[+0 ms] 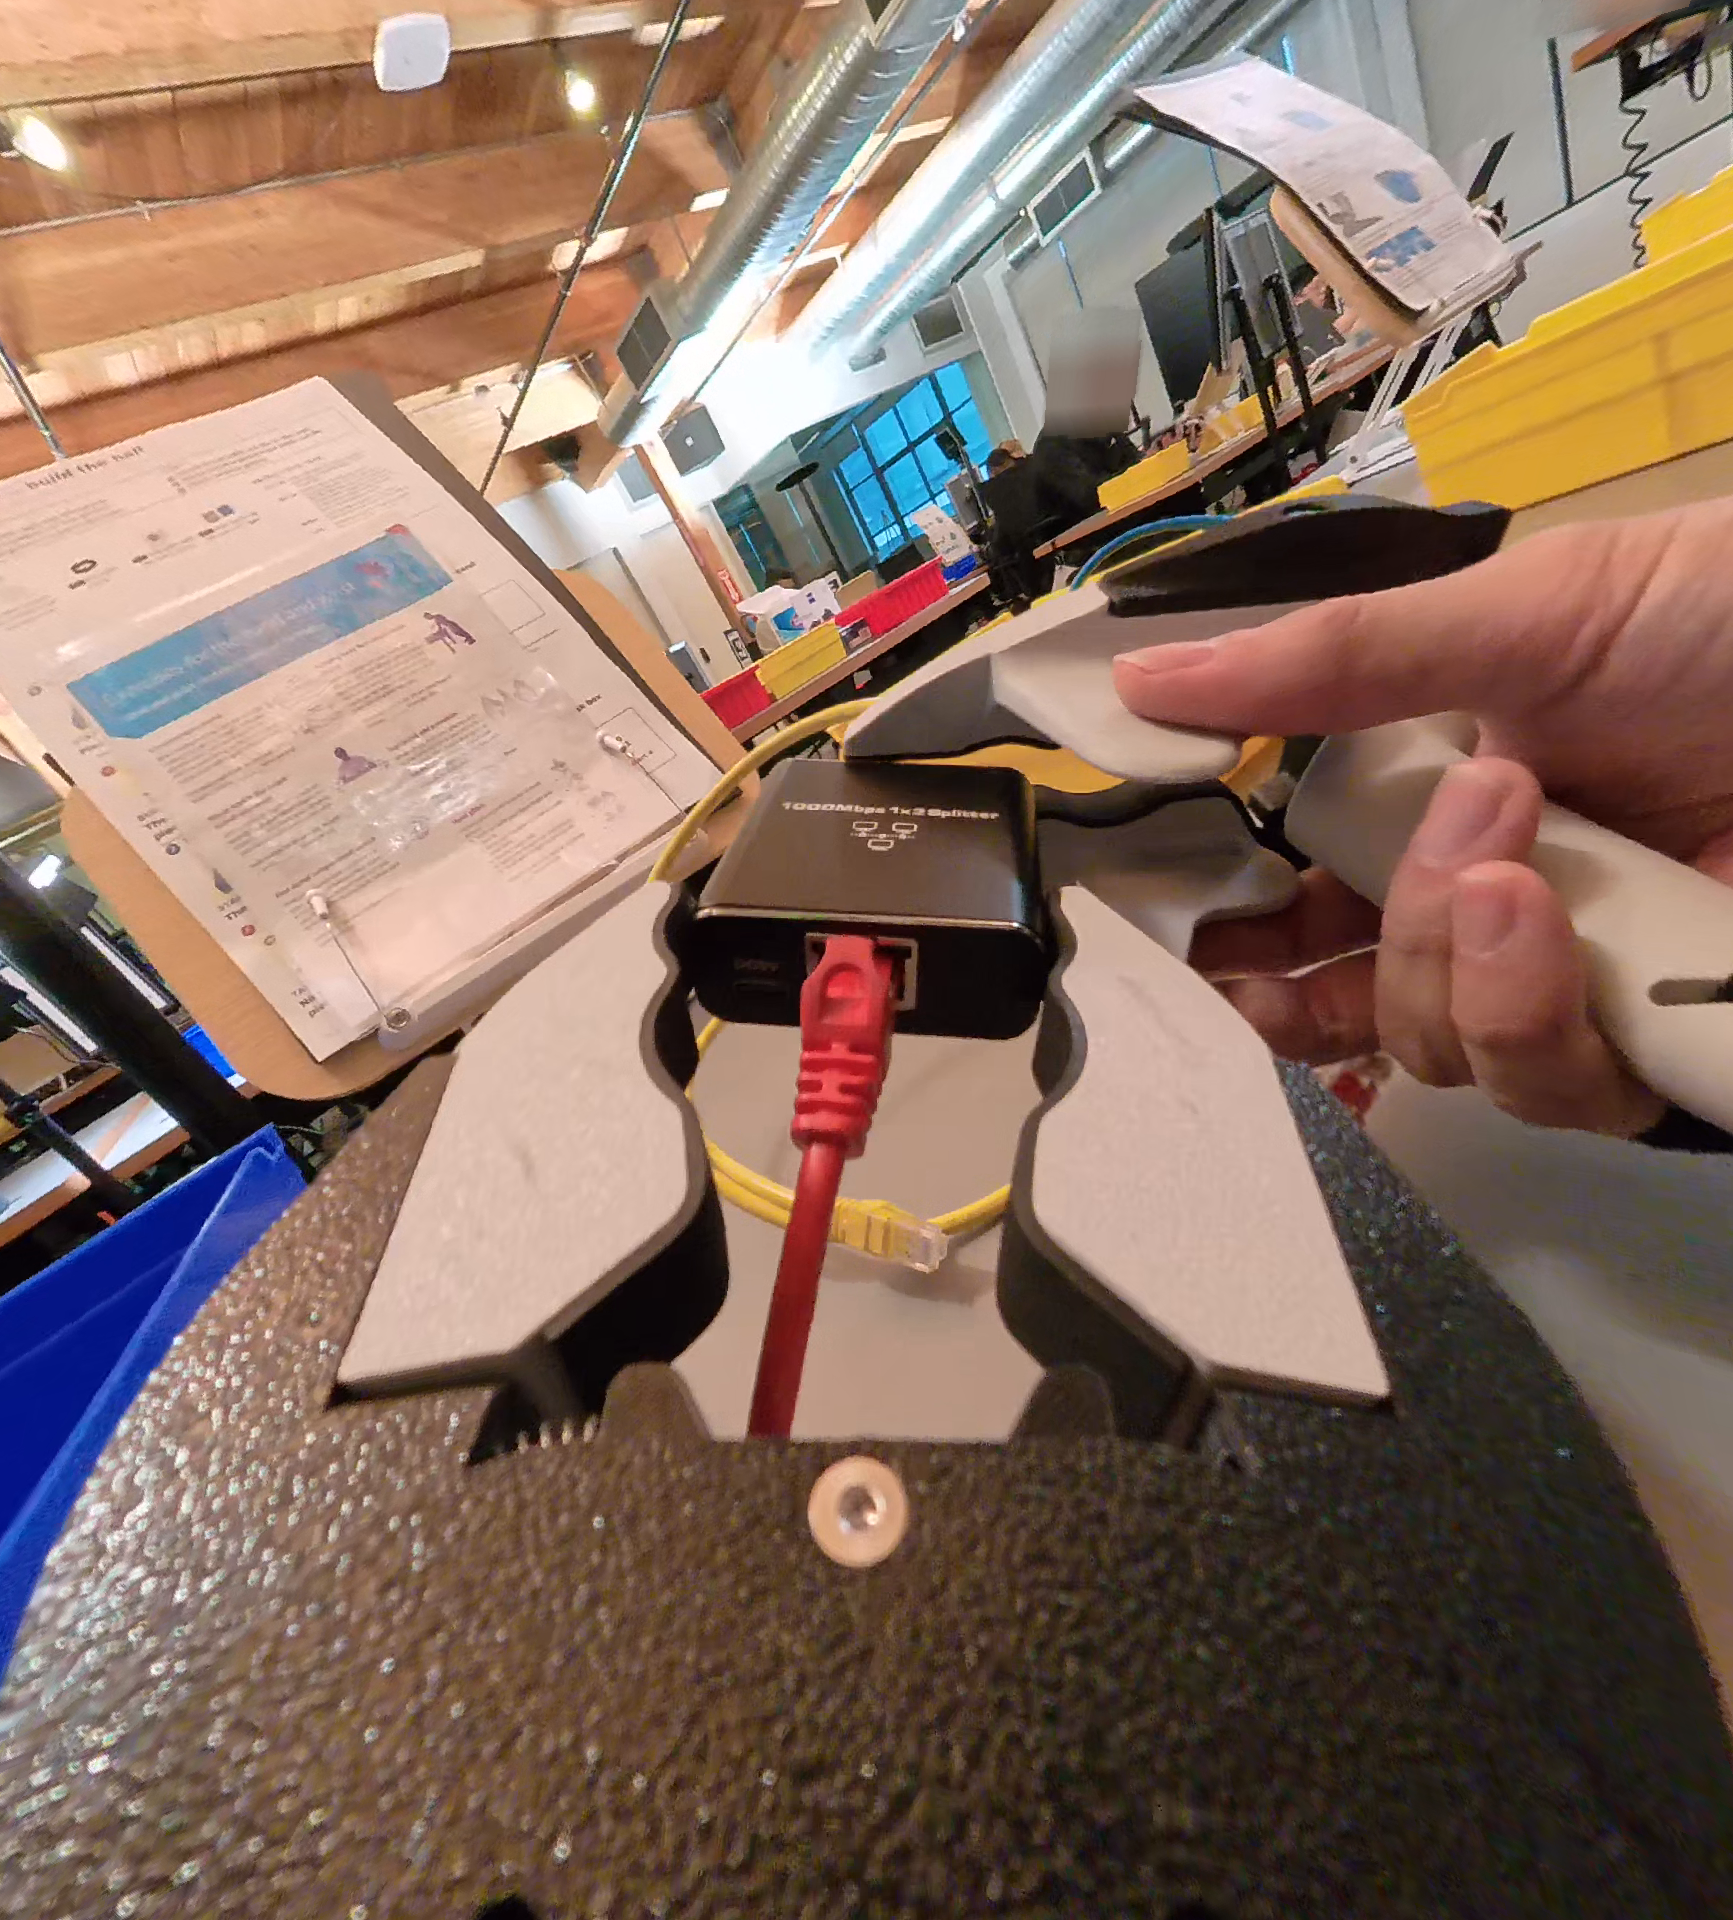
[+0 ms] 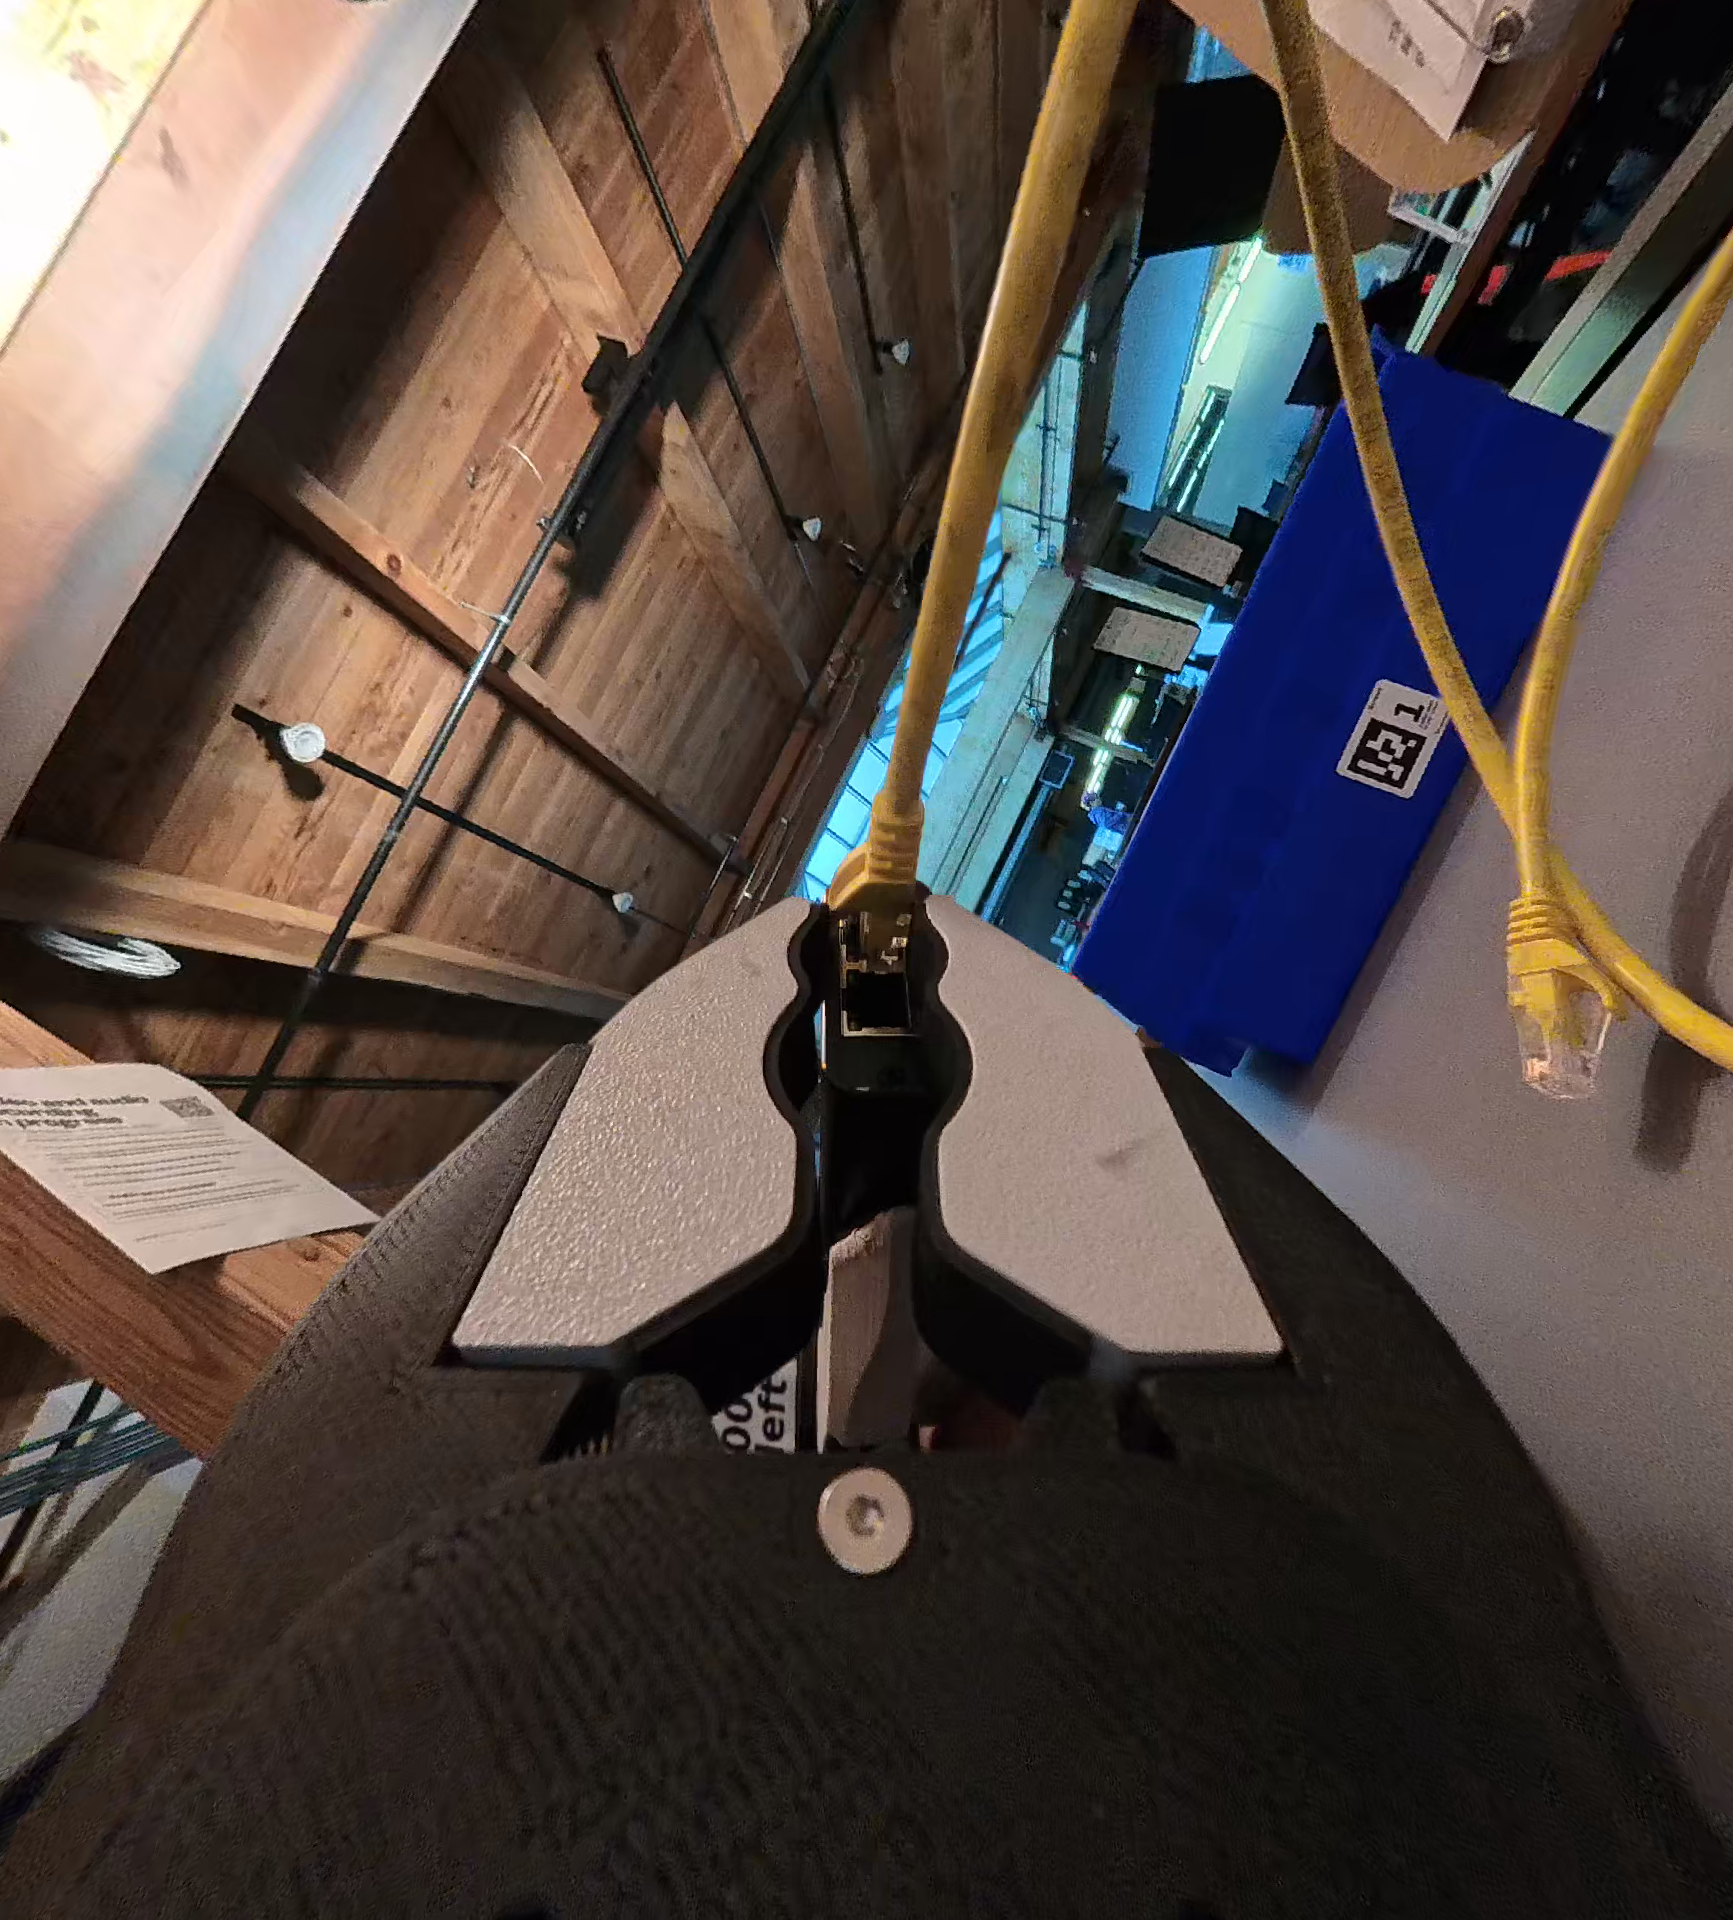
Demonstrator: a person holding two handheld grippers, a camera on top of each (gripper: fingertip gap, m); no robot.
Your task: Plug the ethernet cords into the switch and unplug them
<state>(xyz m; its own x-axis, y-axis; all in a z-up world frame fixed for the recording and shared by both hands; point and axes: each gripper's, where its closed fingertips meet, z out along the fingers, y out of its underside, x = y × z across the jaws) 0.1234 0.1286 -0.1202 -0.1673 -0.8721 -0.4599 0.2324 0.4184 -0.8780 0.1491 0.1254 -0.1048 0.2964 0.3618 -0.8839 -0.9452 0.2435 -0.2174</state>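
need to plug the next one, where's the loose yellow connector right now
In the left wrist view the loose yellow connector lies on the grey table, just below the black switch, right of the plugged-in red cord.

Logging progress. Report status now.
Left gripper open, tips flanking switch. Right gripper shut on switch. Red cord and a yellow cord plugged in, one port empty. Loose yellow plug lies on table.

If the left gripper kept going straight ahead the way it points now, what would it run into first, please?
Most likely the black switch, dead ahead between the open fingers of the left gripper, with the red cord plugged into its near face. The right gripper grips the switch's far end. Depth is hard to judge.
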